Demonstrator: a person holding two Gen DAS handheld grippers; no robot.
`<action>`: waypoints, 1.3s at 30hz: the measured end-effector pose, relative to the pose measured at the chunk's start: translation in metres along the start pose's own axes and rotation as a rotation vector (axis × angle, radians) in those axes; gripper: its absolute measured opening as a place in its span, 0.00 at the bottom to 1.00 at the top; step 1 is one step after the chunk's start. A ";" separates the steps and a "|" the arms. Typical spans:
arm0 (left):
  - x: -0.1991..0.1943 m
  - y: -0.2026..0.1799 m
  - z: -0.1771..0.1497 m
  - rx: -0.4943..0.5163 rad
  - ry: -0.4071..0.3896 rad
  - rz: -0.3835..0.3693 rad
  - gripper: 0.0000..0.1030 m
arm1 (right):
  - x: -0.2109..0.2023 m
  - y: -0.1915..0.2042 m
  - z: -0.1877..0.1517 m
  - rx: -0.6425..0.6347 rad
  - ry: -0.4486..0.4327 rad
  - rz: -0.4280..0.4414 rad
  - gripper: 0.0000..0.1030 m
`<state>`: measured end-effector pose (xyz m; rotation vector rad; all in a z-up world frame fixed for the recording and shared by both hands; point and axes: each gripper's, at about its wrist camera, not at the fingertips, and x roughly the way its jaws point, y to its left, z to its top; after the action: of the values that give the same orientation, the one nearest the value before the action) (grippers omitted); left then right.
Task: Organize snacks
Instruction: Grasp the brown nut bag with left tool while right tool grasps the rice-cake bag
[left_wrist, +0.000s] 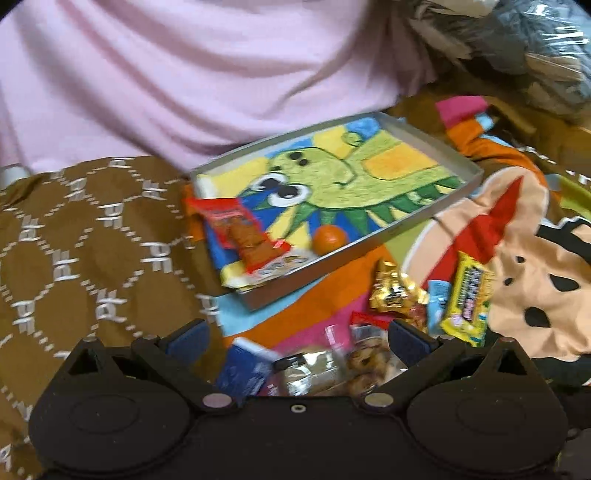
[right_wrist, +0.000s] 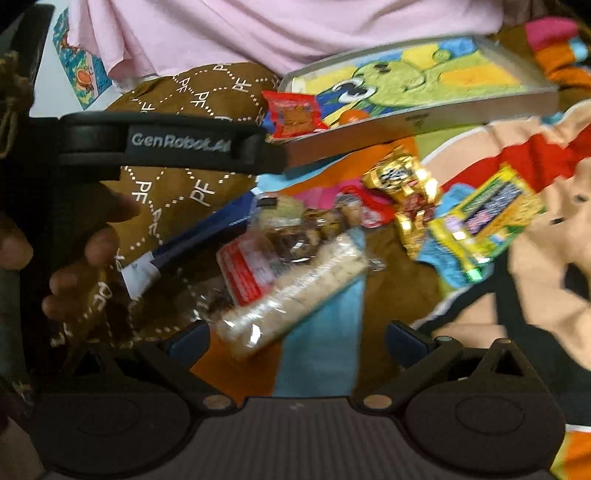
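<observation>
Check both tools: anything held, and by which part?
Nothing held. Left tool and right tool both stand open above the loose snack pile, jaws spread wide, touching no packet.

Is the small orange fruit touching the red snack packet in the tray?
Apart. The left wrist view shows bare tray picture between the orange fruit and the red snack packet.

tray (left_wrist: 439, 218): red packet (left_wrist: 236, 229), orange ball (left_wrist: 330, 239) inside | loose snacks (right_wrist: 295, 266) beside (on blanket)

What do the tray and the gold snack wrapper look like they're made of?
The tray: probably thin metal or coated cardboard, with plain matte grey walls and sharply folded corners. The gold wrapper: likely metallised foil or plastic film, crinkled with bright mirror-like glints.
</observation>
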<state>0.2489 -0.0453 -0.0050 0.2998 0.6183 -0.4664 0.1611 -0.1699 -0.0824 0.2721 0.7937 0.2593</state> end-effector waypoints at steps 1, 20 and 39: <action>0.003 -0.001 0.000 0.010 0.006 -0.012 0.99 | 0.005 0.000 0.002 0.014 0.009 0.015 1.00; 0.027 -0.002 -0.007 0.038 0.062 -0.104 0.99 | 0.037 0.006 0.004 0.085 0.088 0.012 0.61; 0.030 -0.020 -0.023 0.123 0.128 -0.192 0.79 | -0.020 -0.008 0.001 -0.154 0.159 -0.092 0.40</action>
<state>0.2496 -0.0633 -0.0441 0.3913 0.7482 -0.6757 0.1494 -0.1836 -0.0715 0.0700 0.9359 0.2561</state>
